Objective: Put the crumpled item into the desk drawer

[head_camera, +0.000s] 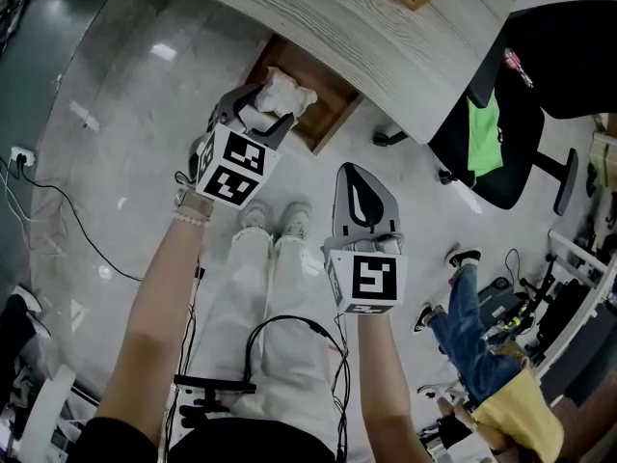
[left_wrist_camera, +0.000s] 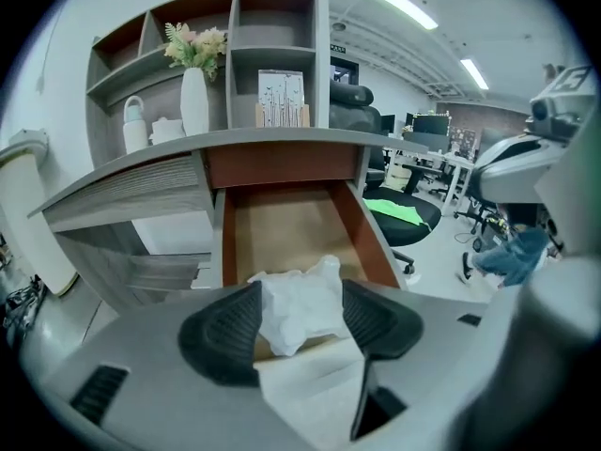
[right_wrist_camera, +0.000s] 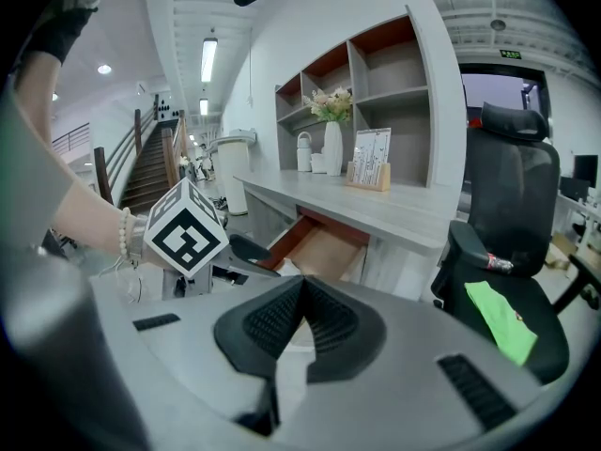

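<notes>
Left gripper (head_camera: 262, 114), in the head view, hangs over the open desk drawer (head_camera: 318, 73) with the crumpled white paper (head_camera: 285, 93) at its tips. The right gripper (head_camera: 364, 222) waits well short of the drawer. In the left gripper view the jaws are spread wide, and the paper sits between them, seemingly loose, above the drawer's front edge. In the right gripper view the jaws are closed together on nothing. Delivery looks nearly done, but the paper is not yet settled inside the drawer.
</notes>
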Available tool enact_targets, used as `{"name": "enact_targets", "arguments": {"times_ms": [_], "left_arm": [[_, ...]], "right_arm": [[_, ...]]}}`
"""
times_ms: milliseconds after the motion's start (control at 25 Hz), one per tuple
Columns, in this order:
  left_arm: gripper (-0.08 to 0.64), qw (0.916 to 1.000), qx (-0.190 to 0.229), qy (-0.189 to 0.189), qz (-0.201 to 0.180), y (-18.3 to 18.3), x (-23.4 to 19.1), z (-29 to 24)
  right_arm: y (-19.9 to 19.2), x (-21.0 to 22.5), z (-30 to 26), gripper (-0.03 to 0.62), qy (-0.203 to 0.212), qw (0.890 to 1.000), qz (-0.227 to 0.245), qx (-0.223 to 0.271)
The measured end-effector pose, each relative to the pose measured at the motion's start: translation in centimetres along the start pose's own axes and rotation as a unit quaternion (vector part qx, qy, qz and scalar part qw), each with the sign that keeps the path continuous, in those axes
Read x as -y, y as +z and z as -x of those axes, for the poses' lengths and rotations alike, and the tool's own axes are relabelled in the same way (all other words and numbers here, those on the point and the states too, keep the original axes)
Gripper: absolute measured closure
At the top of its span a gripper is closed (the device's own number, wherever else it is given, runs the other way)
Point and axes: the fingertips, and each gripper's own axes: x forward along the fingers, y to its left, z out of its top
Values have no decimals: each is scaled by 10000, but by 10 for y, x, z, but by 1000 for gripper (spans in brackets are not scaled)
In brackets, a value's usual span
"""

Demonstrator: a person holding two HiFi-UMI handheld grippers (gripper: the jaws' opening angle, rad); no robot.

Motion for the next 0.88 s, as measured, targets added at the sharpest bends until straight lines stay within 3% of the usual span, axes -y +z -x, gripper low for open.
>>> {"name": "enact_targets", "arguments": {"times_ms": [80, 240, 360, 680, 880], "left_arm": [[312, 9999, 93, 58, 27, 1, 0, 6], [486, 9988, 463, 86, 110, 9, 8, 25], [545, 9974, 692, 55, 192, 19, 15, 43], [548, 9944, 982, 47, 399, 39, 29, 95], [548, 9939, 1049, 42, 327, 52, 41, 129]], "right_arm": [[0, 0, 0, 588, 3, 10000, 18, -7], [6, -1, 3, 588, -15, 10000, 69, 16], [14, -1, 7, 588, -47, 10000, 37, 64], [46, -5, 29, 588, -68, 9996, 156, 229], [64, -7, 52, 588, -45, 9994, 170, 302]]}}
